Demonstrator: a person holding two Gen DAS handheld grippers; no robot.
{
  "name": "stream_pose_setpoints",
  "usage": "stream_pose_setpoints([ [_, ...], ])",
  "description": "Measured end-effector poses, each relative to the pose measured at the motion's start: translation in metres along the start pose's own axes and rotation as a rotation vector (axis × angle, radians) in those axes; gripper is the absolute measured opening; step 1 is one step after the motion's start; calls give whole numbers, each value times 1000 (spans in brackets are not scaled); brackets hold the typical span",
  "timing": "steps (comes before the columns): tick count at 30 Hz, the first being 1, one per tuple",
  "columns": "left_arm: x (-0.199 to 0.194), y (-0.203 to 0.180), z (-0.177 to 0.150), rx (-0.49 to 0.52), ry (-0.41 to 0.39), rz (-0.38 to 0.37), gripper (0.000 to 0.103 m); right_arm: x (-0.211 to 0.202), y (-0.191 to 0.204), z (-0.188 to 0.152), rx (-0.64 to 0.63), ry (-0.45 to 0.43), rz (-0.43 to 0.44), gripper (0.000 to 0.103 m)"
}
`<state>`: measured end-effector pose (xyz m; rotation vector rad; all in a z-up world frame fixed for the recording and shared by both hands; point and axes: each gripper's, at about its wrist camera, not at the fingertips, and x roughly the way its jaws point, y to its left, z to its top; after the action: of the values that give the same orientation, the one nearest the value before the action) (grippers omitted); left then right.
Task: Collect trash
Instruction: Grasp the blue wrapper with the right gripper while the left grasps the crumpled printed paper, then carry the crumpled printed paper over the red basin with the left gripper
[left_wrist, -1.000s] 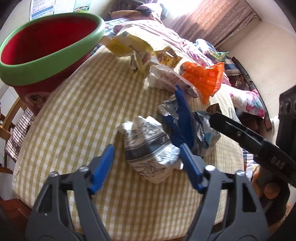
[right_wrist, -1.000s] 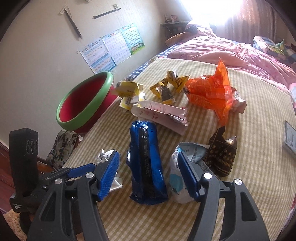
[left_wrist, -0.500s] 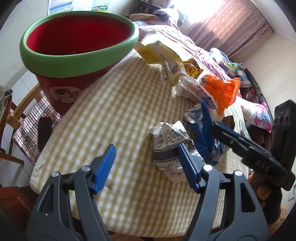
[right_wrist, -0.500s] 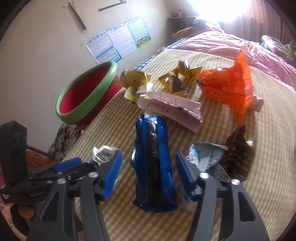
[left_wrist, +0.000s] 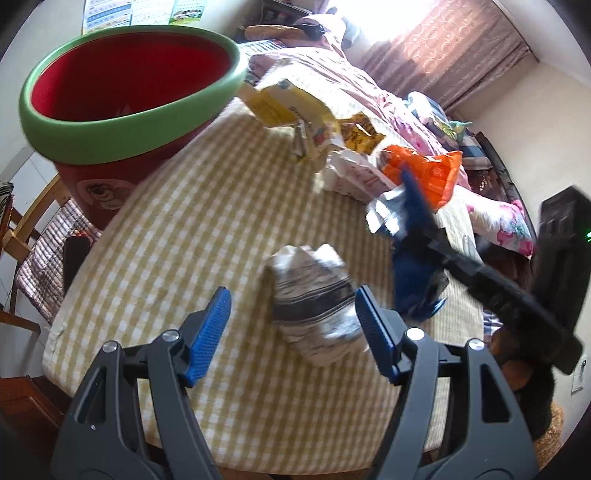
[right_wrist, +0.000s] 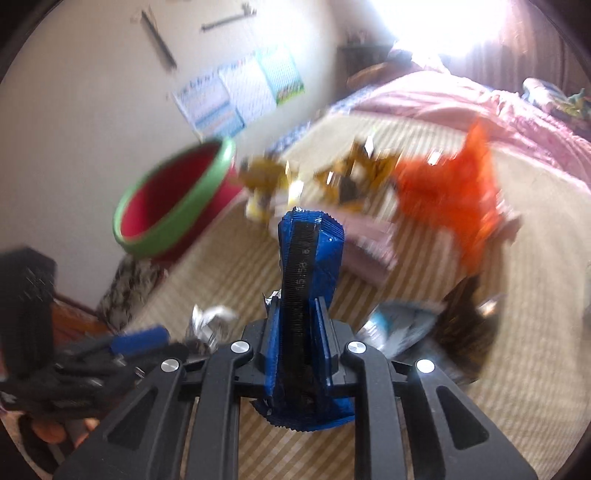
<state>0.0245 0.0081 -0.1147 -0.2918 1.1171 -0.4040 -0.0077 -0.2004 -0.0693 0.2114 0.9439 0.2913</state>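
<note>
Your right gripper (right_wrist: 298, 343) is clamped on the blue wrapper (right_wrist: 308, 258); your left gripper (left_wrist: 291, 332) is opening

The blue wrapper stands squeezed between your right pads, sticking up above the checked tablecloth (left_wrist: 192, 221). Your left jaws are spreading around the crumpled grey-striped wrapper (left_wrist: 314, 295), which lies on the cloth between the pads, just beside the right one. The red bin with the green rim (left_wrist: 122, 96) stands at the table's far left edge, near the yellow wrappers (left_wrist: 291, 107) and orange wrapper (left_wrist: 432, 173)
</note>
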Motion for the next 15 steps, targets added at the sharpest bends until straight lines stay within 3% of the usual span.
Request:
stream_pose_setpoints([
  [4,11,-12,3,28,21,4,70,-19,-11,8,34,-62,-8,18],
  [9,33,-24,-4,57,94,2,69,-21,-13,10,49,-73,2,18],
  [15,23,-28,4,85,32,6,64,-18,-6,13,53,-74,27,18],
])
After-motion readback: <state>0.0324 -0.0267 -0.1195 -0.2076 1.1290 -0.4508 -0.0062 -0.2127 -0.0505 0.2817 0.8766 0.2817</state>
